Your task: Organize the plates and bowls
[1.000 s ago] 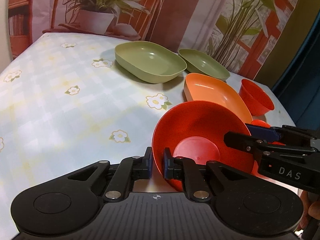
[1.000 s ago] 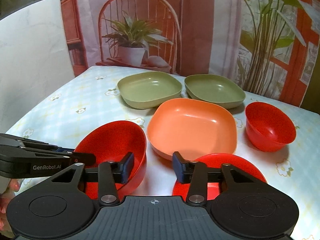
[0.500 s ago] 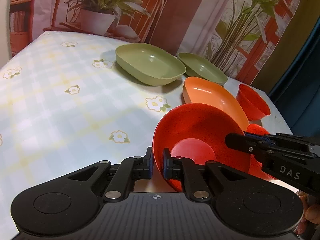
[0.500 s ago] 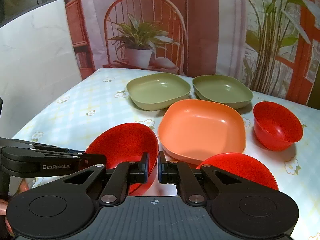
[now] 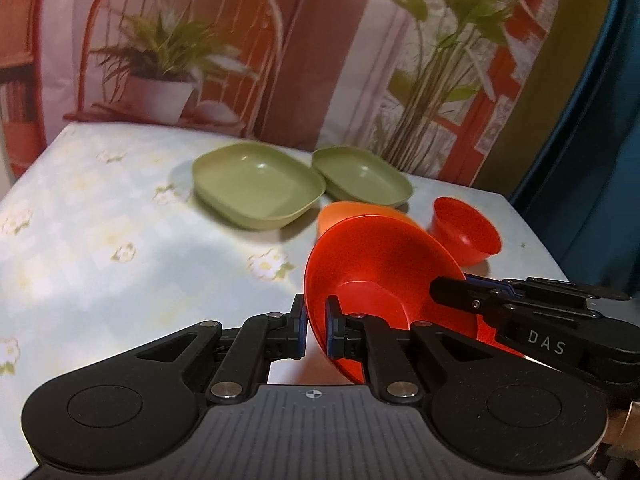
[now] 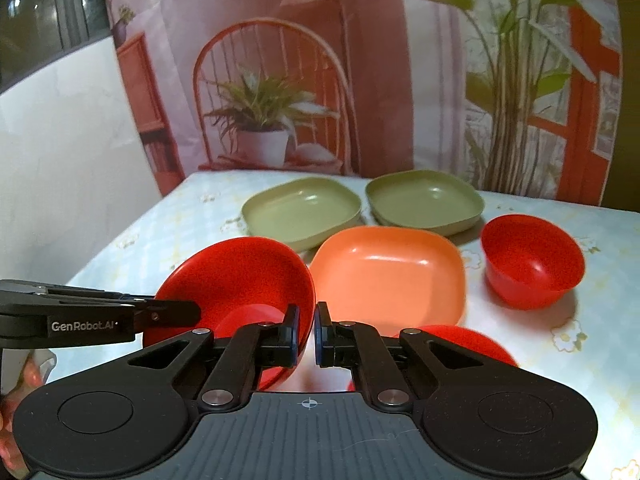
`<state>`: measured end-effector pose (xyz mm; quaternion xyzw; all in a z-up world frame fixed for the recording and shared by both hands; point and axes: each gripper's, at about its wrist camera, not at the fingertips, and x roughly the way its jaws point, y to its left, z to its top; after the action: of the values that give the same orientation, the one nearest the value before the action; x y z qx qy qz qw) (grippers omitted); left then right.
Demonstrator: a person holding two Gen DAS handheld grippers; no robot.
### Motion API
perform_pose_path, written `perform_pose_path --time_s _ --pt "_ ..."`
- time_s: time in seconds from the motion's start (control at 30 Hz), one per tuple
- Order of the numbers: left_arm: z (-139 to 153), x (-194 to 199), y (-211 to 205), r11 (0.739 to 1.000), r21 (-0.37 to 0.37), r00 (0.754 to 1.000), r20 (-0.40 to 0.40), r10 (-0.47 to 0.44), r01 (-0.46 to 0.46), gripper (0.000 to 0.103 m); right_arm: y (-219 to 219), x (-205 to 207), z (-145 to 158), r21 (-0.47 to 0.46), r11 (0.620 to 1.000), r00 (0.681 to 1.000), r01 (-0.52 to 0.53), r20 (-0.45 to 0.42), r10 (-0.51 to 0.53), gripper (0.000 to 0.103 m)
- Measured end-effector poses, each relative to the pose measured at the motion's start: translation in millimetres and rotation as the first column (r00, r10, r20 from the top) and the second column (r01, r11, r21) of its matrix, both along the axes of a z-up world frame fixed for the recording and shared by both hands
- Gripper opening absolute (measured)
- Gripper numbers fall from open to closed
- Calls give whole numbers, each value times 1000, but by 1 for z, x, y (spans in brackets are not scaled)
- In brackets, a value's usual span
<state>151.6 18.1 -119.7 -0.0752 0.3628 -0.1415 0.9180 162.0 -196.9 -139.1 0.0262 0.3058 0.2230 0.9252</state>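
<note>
**Wide red bowl pinched at two rims, clear of the cloth**

Left gripper [image 5: 316,330] closed narrow on the near rim of the wide red bowl [image 5: 380,264]. Bowl tilted, mouth turned toward the left wrist camera. Right gripper [image 6: 306,334] drawn nearly together at the opposite rim: one finger seen inside the wall, a blue pad outside it, so judged a pinch, though contact is partly hidden. Bowl thus spanning between both claws, above the near edge of the flowered table [image 5: 100,240].

Likely target, by judgement: second wide red bowl [image 6: 472,340], lying low and to the right, just beneath the right gripper, hence nearer that hand. Orange plate [image 6: 388,276] just behind; deep red bowl [image 6: 532,260] farther right.
</note>
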Motion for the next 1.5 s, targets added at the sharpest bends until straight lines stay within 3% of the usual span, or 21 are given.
perform_pose_path --time_s 0.63,1.5 --pt "22 4 -69 989 63 990 29 -138 136 12 -76 -7 19 99 987 991 130 29 -133 7" --pt "0 12 -105 973 93 976 -61 -208 213 12 -117 -11 -6 123 969 977 213 -57 -207 8"
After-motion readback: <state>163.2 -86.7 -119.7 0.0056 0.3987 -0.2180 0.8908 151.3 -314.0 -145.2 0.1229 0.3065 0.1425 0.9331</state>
